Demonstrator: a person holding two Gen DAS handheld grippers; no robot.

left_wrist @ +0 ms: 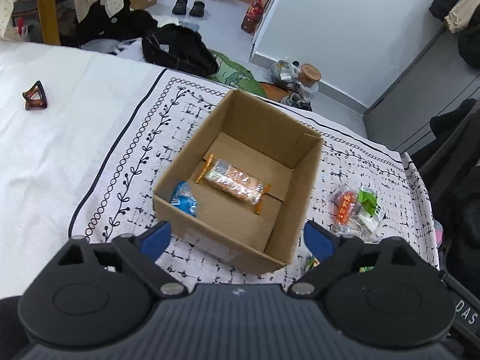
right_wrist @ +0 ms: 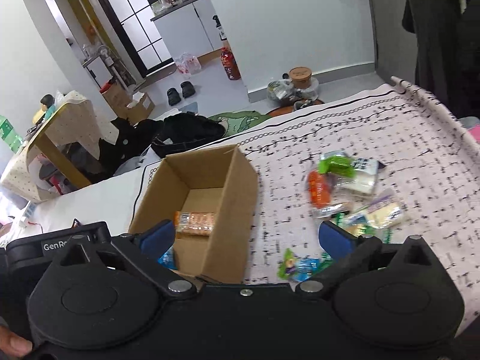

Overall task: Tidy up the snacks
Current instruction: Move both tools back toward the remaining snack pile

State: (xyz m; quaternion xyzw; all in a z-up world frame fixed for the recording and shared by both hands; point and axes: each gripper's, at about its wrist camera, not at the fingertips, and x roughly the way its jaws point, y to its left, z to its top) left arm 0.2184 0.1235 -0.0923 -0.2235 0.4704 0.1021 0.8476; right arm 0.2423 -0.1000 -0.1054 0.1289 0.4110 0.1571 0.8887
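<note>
The cardboard box (left_wrist: 240, 177) is sitting open-topped on the patterned cloth (left_wrist: 144, 138), taking in the snacks. An orange-ended clear packet (left_wrist: 232, 183) is lying flat across its floor, and a blue wrapper (left_wrist: 183, 199) is leaning in the near-left corner. The remaining snacks are waiting in a loose pile (right_wrist: 348, 192) on the cloth to the box's right, with a carrot-orange packet (right_wrist: 319, 192) and a green-topped one (right_wrist: 334, 163) at its box side, while a few small green and blue wrappers (right_wrist: 297, 267) are lying nearer the camera.

The left gripper (left_wrist: 238, 240) is hovering over the box's near wall, its blue fingers spread wide and holding nothing, probably placed to steady or guard the box. The right gripper (right_wrist: 246, 237) is also gaping wide and empty, poised between the box and the pile, seemingly lining up for the next pick.
</note>
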